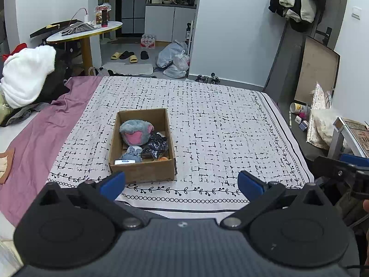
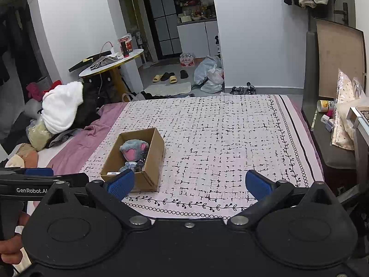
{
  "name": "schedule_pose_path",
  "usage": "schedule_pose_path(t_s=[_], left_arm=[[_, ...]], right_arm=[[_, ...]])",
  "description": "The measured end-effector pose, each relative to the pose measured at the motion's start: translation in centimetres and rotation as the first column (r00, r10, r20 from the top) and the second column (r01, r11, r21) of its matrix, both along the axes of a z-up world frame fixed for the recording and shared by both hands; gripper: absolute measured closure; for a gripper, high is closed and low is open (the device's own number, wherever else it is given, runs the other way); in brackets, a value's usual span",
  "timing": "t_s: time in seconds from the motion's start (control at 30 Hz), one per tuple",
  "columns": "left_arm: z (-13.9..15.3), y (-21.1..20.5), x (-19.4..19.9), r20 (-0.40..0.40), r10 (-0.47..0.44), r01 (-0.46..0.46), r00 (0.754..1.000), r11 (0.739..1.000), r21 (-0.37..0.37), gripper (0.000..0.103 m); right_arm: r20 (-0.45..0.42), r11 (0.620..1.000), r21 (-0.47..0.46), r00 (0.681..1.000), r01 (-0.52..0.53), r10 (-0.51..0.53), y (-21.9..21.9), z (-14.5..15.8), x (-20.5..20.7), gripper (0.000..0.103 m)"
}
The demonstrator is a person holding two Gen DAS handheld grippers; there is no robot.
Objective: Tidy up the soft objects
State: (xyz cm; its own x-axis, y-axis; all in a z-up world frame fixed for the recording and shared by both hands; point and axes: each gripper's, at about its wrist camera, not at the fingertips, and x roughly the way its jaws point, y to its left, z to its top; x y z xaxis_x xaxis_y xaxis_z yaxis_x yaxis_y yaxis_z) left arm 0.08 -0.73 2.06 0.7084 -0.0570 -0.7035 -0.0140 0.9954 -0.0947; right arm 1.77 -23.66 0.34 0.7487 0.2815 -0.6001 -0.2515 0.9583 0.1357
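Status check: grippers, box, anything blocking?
Left gripper open, empty. Right gripper open, empty. Cardboard box on the patterned sheet, plush toy inside. Nothing blocking.

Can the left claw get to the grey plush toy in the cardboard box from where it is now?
Probably yes. The left claw is open and empty, the box sits open-topped just ahead of it, and the plush toy lies on top with nothing covering it.

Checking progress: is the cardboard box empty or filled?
Filled: the cardboard box holds a grey-pink plush and smaller items.
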Motion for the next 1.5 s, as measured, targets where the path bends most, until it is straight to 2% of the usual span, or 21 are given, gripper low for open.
schedule_pose_path(t_s=[0.63,1.2,1.33,1.5], left_arm=[[-0.3,0.3,0.1,-0.009,0.008,-0.008,1.0,1.0,-0.002,0.0],[-0.1,0.8,0.0,-0.011,0.011,-0.011,1.0,1.0,0.0,0.0],[0.0,0.8,0.0,-0.007,0.01,-0.01,1.0,1.0,0.004,0.0],[0.1,0.8,0.1,-0.01,0.011,-0.011,1.0,1.0,0.003,0.0]], right_arm=[[-0.014,1.0,0.014,1.0,-0.018,0.018,0.4,-0.3,0.0,0.0],[-0.008,1.0,-0.018,1.0,-0.023,0.023,0.9,0.0,-0.4,0.0],[0.008,1.0,0.016,1.0,0.006,-0.006,0.3,0.2,-0.3,0.0],[-0.022,0.998,0.047,0.999,0.034,-0.033,-0.5,0.1,0.1,0.0]])
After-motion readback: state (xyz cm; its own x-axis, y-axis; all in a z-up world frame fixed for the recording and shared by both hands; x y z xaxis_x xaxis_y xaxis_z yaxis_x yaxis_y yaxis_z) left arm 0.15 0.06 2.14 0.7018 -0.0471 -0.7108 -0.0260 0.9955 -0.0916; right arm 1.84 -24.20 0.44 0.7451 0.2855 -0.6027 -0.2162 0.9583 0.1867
